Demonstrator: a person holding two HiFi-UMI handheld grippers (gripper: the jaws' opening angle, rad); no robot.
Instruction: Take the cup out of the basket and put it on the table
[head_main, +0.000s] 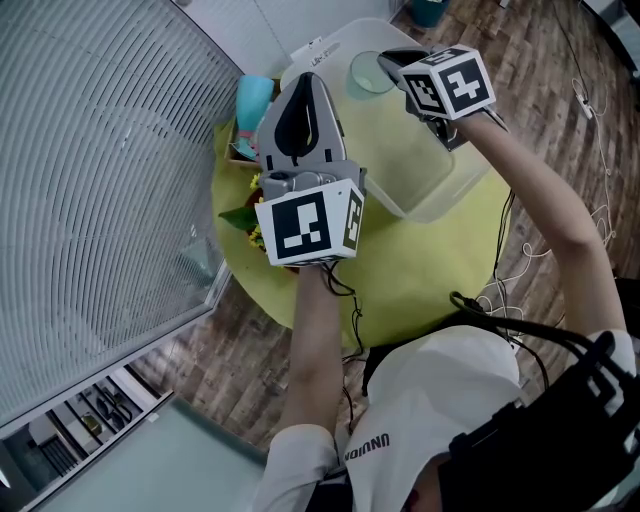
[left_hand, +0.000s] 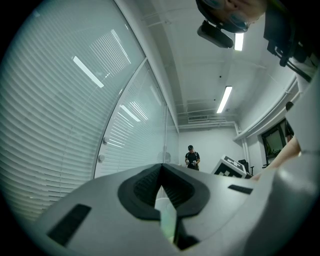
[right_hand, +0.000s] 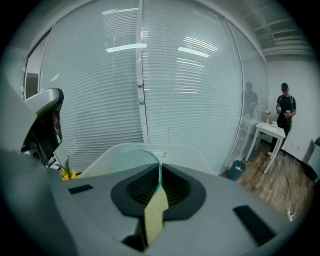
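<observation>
Bright, even indoor light fills all views. In the left gripper view, ceiling strip lights glare white and mirror as streaks on the glass wall. Both gripper views bend lines strongly and go black at the corners. The right tool looks soft close up; the rim of the cup shows a thin bright edge. The table carries only faint shadows.

Left gripper held level, fingers together; right gripper tilts down, fingers pinching the cup rim.
</observation>
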